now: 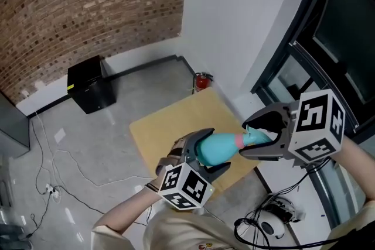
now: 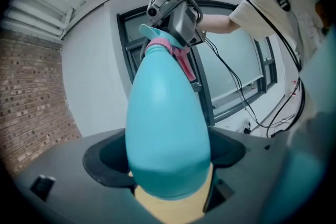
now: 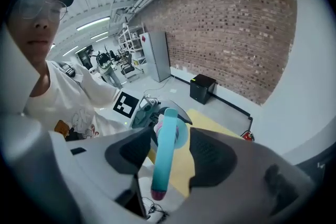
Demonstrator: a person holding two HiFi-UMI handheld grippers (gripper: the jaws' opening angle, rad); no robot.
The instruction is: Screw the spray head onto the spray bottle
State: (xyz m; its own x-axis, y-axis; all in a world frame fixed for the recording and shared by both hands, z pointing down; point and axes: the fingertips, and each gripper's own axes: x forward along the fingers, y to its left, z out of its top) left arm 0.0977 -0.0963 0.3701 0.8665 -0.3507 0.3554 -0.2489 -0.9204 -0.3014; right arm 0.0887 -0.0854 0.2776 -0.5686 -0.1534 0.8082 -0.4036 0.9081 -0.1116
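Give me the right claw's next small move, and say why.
Probably close the right claw on the spray head: it stands between the jaws with a gap beside it, its pink collar at the neck of the spray bottle that the left claw clamps. A firm grip should come before twisting.

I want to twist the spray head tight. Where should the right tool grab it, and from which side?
Clamp the spray head across its long top's flat sides, coming end-on toward the bottle in the left tool. Flat sides should resist slipping; the right tool straddles them, jaws open.
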